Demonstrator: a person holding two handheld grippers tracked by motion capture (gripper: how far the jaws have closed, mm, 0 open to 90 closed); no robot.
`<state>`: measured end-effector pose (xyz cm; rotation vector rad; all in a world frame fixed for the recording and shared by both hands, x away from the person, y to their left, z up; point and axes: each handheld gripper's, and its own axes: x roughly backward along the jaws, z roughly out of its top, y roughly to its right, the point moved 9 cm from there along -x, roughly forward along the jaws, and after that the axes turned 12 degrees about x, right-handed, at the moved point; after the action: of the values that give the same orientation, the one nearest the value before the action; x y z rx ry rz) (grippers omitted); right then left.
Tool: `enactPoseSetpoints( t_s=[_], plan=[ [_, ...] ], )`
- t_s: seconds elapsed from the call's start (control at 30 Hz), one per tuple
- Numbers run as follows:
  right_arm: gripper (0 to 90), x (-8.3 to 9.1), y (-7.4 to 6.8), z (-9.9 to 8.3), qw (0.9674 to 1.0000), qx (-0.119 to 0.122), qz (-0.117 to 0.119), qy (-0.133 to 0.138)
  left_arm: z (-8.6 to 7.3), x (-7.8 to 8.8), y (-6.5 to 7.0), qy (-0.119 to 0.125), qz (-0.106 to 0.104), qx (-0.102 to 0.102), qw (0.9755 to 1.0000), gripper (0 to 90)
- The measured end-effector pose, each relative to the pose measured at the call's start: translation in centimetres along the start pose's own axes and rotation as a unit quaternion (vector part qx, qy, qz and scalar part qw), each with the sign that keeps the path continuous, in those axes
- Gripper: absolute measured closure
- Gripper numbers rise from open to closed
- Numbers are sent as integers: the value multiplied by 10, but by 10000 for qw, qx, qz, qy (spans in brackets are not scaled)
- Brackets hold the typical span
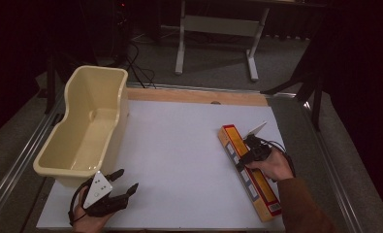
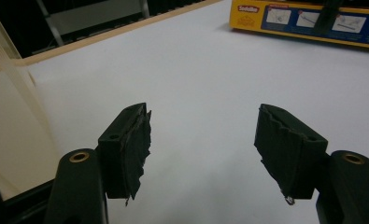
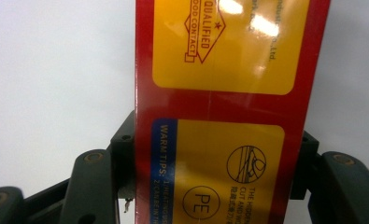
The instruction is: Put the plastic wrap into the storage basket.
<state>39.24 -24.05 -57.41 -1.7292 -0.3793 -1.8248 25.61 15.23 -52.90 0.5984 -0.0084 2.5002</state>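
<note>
Right hand-held gripper [image 1: 247,156] placed across the long yellow and red box [image 1: 249,171], near the box's middle, with one jaw on each long side; in the right gripper view the black pads sit against both red edges of the box [image 3: 219,112], so closed on the box across its narrow width. Box lying flat on the white surface [image 1: 179,160], at the right part, close to the right edge. Long axis running diagonal in the high view: far end pointing up and to the left, toward the middle of the surface, near end pointing down and to the right, toward the person's sleeve [image 1: 303,206]. Printed yellow panels facing up. Left hand-held gripper [image 1: 123,182] resting low at the near left corner of the surface, jaws wide apart with nothing between, only bare white surface seen between the pads in the left gripper view [image 2: 203,149]. Cream plastic tub [image 1: 85,128] standing just beside this left hand-held gripper, at the left side, well apart from the box.
</note>
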Motion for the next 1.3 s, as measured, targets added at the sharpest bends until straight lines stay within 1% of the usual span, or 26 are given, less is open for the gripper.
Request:
enactPoseSetpoints(
  t_s=[0.03,0.1,0.17,0.27,0.37,0.4,0.43,0.47,0.6,0.63,0.73,0.77,0.83,0.87,1.03,1.07,1.1,1.17,1.23,1.3],
  plan=[
    [398,1,-6,0,9995,-58,246,194,0,0,0,2,3,3,10000,352],
    [398,3,-12,0,9982,-126,436,394,0,0,0,-1,5,-2,10000,352],
    [398,5,-18,0,9962,-179,673,531,0,-1,0,-3,5,-6,10000,351],
    [398,10,-28,2,9922,-239,998,707,0,0,0,-4,8,-8,10000,351],
    [397,16,-39,8,9868,-230,1319,911,0,0,0,-1,6,-6,10000,351],
    [397,16,-39,8,9868,-230,1319,911,0,0,0,-1,6,-6,10000,351],
    [398,20,-47,11,9826,-232,1543,1003,0,0,0,0,8,-7,10000,351],
    [398,22,-51,13,9806,-215,1627,1074,0,0,0,5,4,-3,10000,351],
    [399,32,-66,21,9753,-128,1782,1301,0,0,0,4,8,-4,10000,351],
    [399,32,-66,21,9753,-128,1782,1301,0,0,0,4,8,-4,10000,351],
    [398,47,-82,33,9685,-95,1917,1583,0,0,0,4,3,-2,10000,351],
    [398,49,-84,36,9669,-77,1962,1631,0,0,0,4,0,-3,10000,351],
    [398,57,-93,43,9608,-21,2125,1780,0,0,0,2,-5,-7,10000,351],
    [398,60,-97,46,9586,-10,2185,1826,0,0,0,3,-6,-9,10000,351],
    [398,73,-116,65,9525,56,2272,2028,0,0,0,6,-13,-8,10000,351],
    [398,73,-116,65,9525,56,2272,2028,0,0,0,7,-14,-9,10000,351],
    [399,77,-122,73,9493,31,2317,2123,0,0,0,10,-15,-7,10000,351],
    [399,80,-126,81,9455,-31,2395,2205,0,0,1,15,-18,-1,10000,351],
    [400,83,-130,89,9410,-97,2491,2290,0,1,0,21,-23,-4,10000,351],
    [399,85,-134,95,9373,-147,2570,2350,0,1,0,14,-25,-1,10000,351]
  ],
)
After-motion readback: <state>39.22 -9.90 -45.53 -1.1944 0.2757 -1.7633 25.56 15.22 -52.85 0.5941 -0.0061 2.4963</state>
